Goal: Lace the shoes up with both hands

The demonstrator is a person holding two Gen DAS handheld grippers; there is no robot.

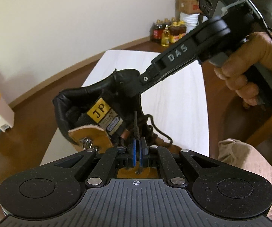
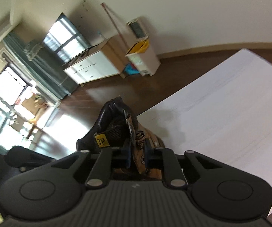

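A tan boot with a black padded collar [image 1: 90, 94] and a yellow "JP" tongue label [image 1: 98, 110] stands on the white table [image 1: 173, 87]. My left gripper [image 1: 137, 147] is shut on the dark lace end [image 1: 136, 126], which sticks up between its blue pads. My right gripper comes in from the upper right with its fingers [image 1: 136, 87] at the boot's collar. In the right wrist view the right gripper [image 2: 137, 151] is shut on the boot's tan eyelet flap [image 2: 138, 158], next to the label [image 2: 102, 141] and collar [image 2: 113, 111].
Loose dark lace [image 1: 160, 132] trails right of the boot. Oil bottles [image 1: 168, 32] and a cardboard box [image 1: 188, 3] stand on the floor by the far wall. A white cabinet [image 2: 92, 66] and a bin [image 2: 145, 56] stand across the brown floor. Pink cloth [image 1: 249, 162] lies near right.
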